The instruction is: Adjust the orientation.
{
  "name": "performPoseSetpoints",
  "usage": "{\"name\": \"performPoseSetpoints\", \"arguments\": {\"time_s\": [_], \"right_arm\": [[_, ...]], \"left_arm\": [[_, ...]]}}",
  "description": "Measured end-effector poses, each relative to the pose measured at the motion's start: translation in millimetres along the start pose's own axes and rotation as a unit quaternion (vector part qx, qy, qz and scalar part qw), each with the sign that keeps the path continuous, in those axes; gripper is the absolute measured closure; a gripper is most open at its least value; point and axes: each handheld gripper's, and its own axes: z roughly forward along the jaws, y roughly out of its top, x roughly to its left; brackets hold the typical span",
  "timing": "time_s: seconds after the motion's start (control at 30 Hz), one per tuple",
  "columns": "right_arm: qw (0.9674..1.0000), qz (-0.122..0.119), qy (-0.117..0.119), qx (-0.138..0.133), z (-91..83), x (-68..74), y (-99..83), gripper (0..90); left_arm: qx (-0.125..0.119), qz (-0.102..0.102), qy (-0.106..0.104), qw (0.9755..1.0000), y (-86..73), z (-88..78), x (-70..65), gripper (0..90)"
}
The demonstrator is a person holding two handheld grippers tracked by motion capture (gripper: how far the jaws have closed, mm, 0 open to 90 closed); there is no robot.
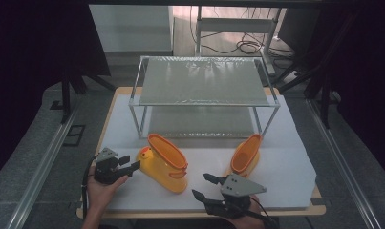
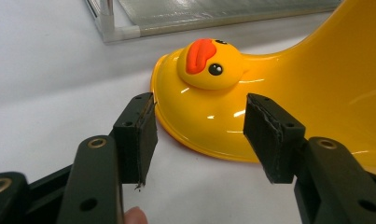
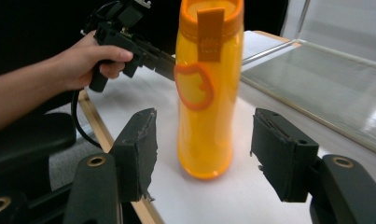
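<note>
Two glossy yellow rain boots with orange lining stand on the white mat. The left boot (image 1: pixel 164 162) has a duck face on its toe (image 2: pixel 209 63). My left gripper (image 1: pixel 133 162) is open at that toe; its jaws (image 2: pixel 199 135) flank the toe's rim without pressing on it. My right gripper (image 1: pixel 199 185) is open near the table's front edge and points at the same boot's heel (image 3: pixel 206 88), which has an orange pull tab. A gap separates its jaws (image 3: pixel 204 149) from the heel. The other boot (image 1: pixel 246 155) stands alone to the right.
A metal-framed rack (image 1: pixel 204 81) with a grey top shelf stands at the back of the white mat (image 1: pixel 285 162). In the right gripper view a hand holds the left gripper (image 3: pixel 164 65) behind the boot. The wooden table edge (image 1: pixel 319 207) runs along the front.
</note>
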Motion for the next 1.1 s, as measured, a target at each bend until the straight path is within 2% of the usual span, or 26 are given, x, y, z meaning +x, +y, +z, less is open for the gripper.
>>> {"name": "performPoseSetpoints", "arguments": {"time_s": [0.07,0.17,0.23,0.33,0.5,0.67,0.83,1.1], "right_arm": [[1.0000,0.001,0.000,-0.001,10.8,1.0,2.2,38.7],[0.9999,0.001,-0.013,-0.004,22.2,0.0,5.6,38.1],[0.9997,0.001,-0.022,-0.005,26.8,1.9,8.3,37.4],[0.9995,0.022,-0.020,-0.009,31.2,5.6,7.5,37.2],[0.9990,0.026,-0.035,-0.009,40.9,10.1,4.8,35.4],[0.9988,0.033,-0.036,-0.004,56.6,8.9,6.9,32.4],[0.9991,0.026,-0.035,-0.001,68.5,6.6,13.2,31.1],[0.9991,0.030,-0.026,0.017,86.0,-2.7,17.6,34.3]], "left_arm": [[0.001,0.000,0.000,1.0000,-0.1,0.1,0.4,43.9],[0.001,0.001,-0.002,1.0000,-0.3,0.7,0.4,43.9],[0.002,0.001,-0.002,1.0000,-0.4,1.0,0.2,43.8],[0.002,0.001,-0.003,1.0000,-0.3,1.0,0.4,43.8],[0.000,0.000,-0.002,1.0000,0.0,-0.6,0.4,43.9],[-0.001,0.001,-0.002,1.0000,0.2,-0.9,0.2,43.9],[-0.001,-0.001,-0.002,1.0000,0.0,-1.3,1.7,43.9],[-0.005,-0.003,-0.002,1.0000,0.0,-2.7,2.8,43.9]]}}
